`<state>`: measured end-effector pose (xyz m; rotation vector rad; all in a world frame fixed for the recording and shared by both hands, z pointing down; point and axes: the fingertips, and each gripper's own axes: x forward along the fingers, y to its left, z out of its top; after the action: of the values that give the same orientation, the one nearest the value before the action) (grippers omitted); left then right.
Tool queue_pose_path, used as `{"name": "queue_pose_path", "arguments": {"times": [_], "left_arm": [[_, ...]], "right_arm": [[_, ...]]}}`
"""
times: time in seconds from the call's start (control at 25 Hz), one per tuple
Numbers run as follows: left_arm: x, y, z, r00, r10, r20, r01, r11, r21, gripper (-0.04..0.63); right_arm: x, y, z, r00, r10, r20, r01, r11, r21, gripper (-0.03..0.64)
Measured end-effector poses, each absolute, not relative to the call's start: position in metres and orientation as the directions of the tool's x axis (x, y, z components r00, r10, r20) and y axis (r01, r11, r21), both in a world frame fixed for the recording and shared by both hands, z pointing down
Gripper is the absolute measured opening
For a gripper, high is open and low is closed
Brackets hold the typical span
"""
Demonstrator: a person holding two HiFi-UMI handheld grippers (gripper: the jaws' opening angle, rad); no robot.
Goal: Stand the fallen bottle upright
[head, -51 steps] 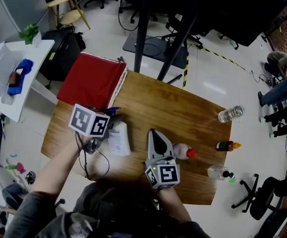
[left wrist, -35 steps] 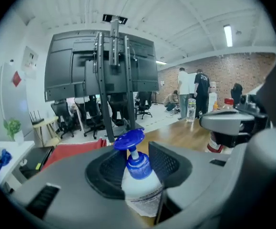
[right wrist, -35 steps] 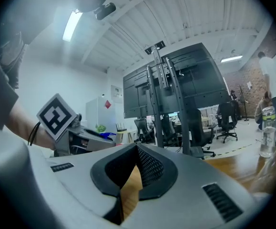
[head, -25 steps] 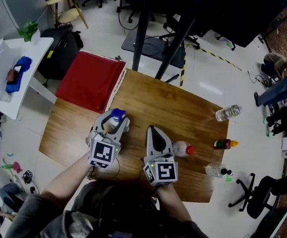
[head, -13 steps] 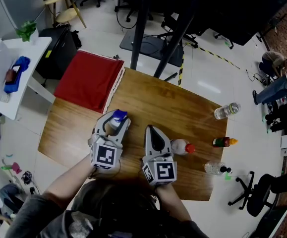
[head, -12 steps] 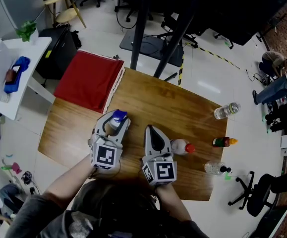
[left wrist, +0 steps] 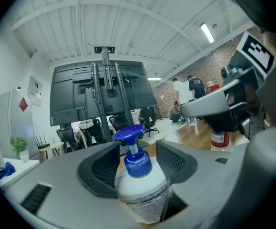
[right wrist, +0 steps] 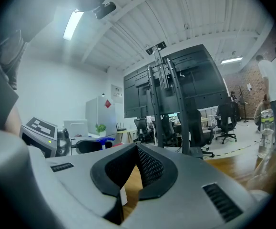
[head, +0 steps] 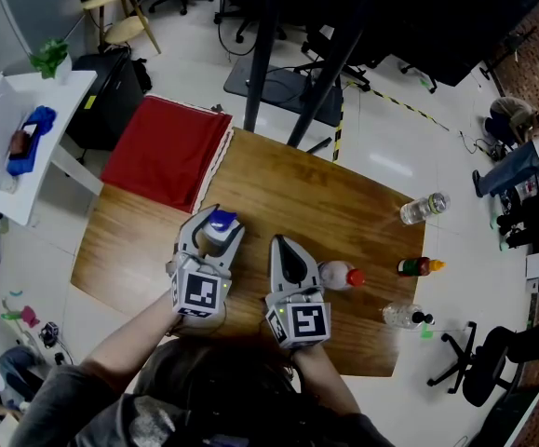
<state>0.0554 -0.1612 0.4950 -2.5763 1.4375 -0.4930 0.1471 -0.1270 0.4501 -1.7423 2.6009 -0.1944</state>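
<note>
A white pump bottle (head: pixel 219 231) with a blue pump head stands upright on the wooden table (head: pixel 316 203). My left gripper (head: pixel 211 223) reaches around it from the near side. In the left gripper view the bottle (left wrist: pixel 140 180) rises between the pads, and the jaws have just been opening; a gap shows beside its neck, so the left gripper (left wrist: pixel 137 159) is open. To its right my right gripper (head: pixel 282 242) rests with its tips together and nothing between them; in its own view the right gripper (right wrist: pixel 137 149) is shut.
A white bottle with a red cap (head: pixel 339 275) sits right of the right gripper. A sauce bottle (head: pixel 416 267) and two clear bottles (head: pixel 423 209) (head: pixel 401 317) are near the table's right edge. A red cloth (head: pixel 167 152) covers the far left corner.
Two seconds ago the pump bottle lay on its side at the left gripper; it now stands upright, a little further right. The left jaws look slightly wider. The right gripper has not moved.
</note>
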Motion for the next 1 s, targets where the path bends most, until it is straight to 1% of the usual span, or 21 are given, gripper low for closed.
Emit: {"name": "queue_pose_path", "arguments": {"times": [0.16,0.2,0.24,0.36,0.48,0.72,0.96,1.0], "left_arm": [[0.06,-0.161,0.495,0.507,-0.834,0.215,-0.787,-0.55,-0.279,0.324],[0.061,-0.161,0.495,0.514,-0.83,0.217,-0.787,-0.556,-0.268,0.349],[0.062,-0.161,0.495,0.521,-0.826,0.215,-0.787,-0.563,-0.254,0.395],[0.064,-0.161,0.491,0.538,-0.819,0.201,-0.787,-0.573,-0.227,0.422],[0.063,-0.159,0.486,0.552,-0.814,0.18,-0.785,-0.58,-0.216,0.422],[0.05,-0.151,0.468,0.535,-0.832,0.143,-0.814,-0.554,-0.175,0.422],[0.023,-0.136,0.437,0.495,-0.865,0.086,-0.866,-0.498,-0.028,0.418],[0.019,-0.132,0.43,0.489,-0.87,0.069,-0.871,-0.491,-0.023,0.408]], "right_arm": [[0.147,-0.126,0.45,-0.384,-0.921,0.069,-0.92,0.376,-0.107,-0.001],[0.147,-0.126,0.45,-0.385,-0.92,0.071,-0.92,0.377,-0.107,0.0],[0.147,-0.126,0.45,-0.386,-0.92,0.072,-0.92,0.377,-0.106,0.0],[0.145,-0.125,0.45,-0.386,-0.919,0.074,-0.92,0.378,-0.103,0.0],[0.144,-0.124,0.45,-0.385,-0.92,0.072,-0.921,0.378,-0.099,0.0],[0.143,-0.121,0.445,-0.371,-0.926,0.065,-0.926,0.365,-0.097,0.0],[0.144,-0.111,0.436,-0.338,-0.94,0.048,-0.938,0.332,-0.1,0.0],[0.144,-0.108,0.433,-0.331,-0.943,0.043,-0.94,0.326,-0.1,0.0]]}}
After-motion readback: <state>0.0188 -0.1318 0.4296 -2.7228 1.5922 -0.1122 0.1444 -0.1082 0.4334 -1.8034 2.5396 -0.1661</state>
